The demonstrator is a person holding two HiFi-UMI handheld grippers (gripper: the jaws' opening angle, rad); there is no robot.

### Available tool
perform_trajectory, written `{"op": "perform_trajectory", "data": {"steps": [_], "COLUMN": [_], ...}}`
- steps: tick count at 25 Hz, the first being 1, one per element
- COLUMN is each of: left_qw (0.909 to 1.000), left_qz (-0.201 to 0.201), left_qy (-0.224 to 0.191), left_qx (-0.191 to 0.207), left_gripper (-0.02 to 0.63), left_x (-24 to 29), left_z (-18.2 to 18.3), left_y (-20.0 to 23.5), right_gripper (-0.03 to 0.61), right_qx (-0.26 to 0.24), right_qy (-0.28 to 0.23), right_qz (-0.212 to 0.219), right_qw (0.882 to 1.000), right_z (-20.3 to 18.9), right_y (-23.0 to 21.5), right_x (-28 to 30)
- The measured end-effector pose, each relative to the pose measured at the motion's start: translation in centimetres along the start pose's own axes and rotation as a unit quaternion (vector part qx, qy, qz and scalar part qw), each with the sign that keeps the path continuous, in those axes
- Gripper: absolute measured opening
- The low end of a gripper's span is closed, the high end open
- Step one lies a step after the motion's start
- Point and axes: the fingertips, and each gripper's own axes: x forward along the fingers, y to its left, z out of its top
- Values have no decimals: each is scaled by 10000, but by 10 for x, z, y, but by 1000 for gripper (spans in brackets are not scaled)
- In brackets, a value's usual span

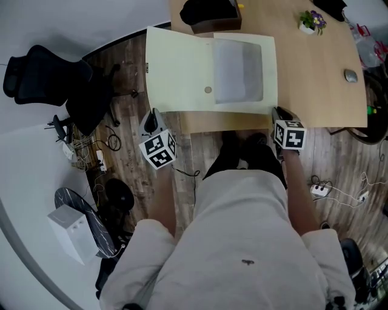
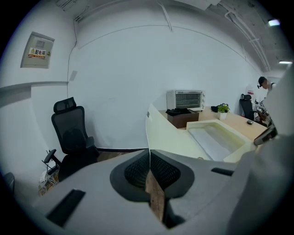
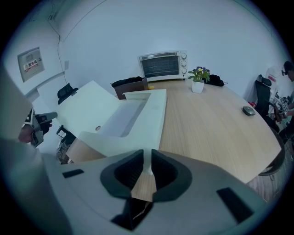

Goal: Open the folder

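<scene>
A pale cream folder (image 1: 239, 69) lies spread open on the wooden desk (image 1: 315, 79). Its cover (image 1: 176, 66) is swung out to the left, past the desk's edge, with a small round snap near the fold. My left gripper (image 1: 151, 118) is at the cover's near left corner. In the left gripper view its jaws (image 2: 149, 153) are shut on the cover's thin edge (image 2: 148, 133). My right gripper (image 1: 279, 113) sits at the folder's near right corner. In the right gripper view it (image 3: 147, 160) is shut on that white corner (image 3: 148, 167), the folder (image 3: 105, 114) stretching away to the left.
At the desk's far side stand a brown box (image 1: 212, 15), a small potted plant (image 1: 312, 21) and a toaster oven (image 3: 163, 64); a mouse (image 1: 350, 75) lies at the right. A black office chair (image 1: 48, 79) stands on the floor to the left, with cables and a power strip (image 1: 320, 190) around.
</scene>
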Motion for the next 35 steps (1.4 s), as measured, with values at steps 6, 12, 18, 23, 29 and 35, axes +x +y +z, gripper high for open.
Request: {"op": "perform_trajectory", "data": {"steps": [6,12,18,23,29,35], "left_qw": [9998,9994,9988,9978,9965,9957], "left_qz": [159,220,281,354,432,483], "left_qy": [116,189,319,453,601,719], "left_qx": [-68,-189,-241,-320,-388,-329], "left_gripper": [6,6,6,6,8,8], "left_x": [12,20,31,42,53,59], "left_z": [-15,-28,-41,-56,-70,-77], "left_y": [11,17,25,30,36,39], "right_gripper": [46,41,37,32,26,20], "right_qx": [-296,-474,-591,-714,-826,-936], "right_qy": [52,97,138,181,214,252], "right_qz": [-116,-221,-293,-303,-339,-394], "right_qw": [9995,9986,9977,9968,9958,9945], "right_z": [0,0,1,1,1,2], "right_y": [1,1,3,4,5,6], "right_x": [0,0,0,1,1,2]}}
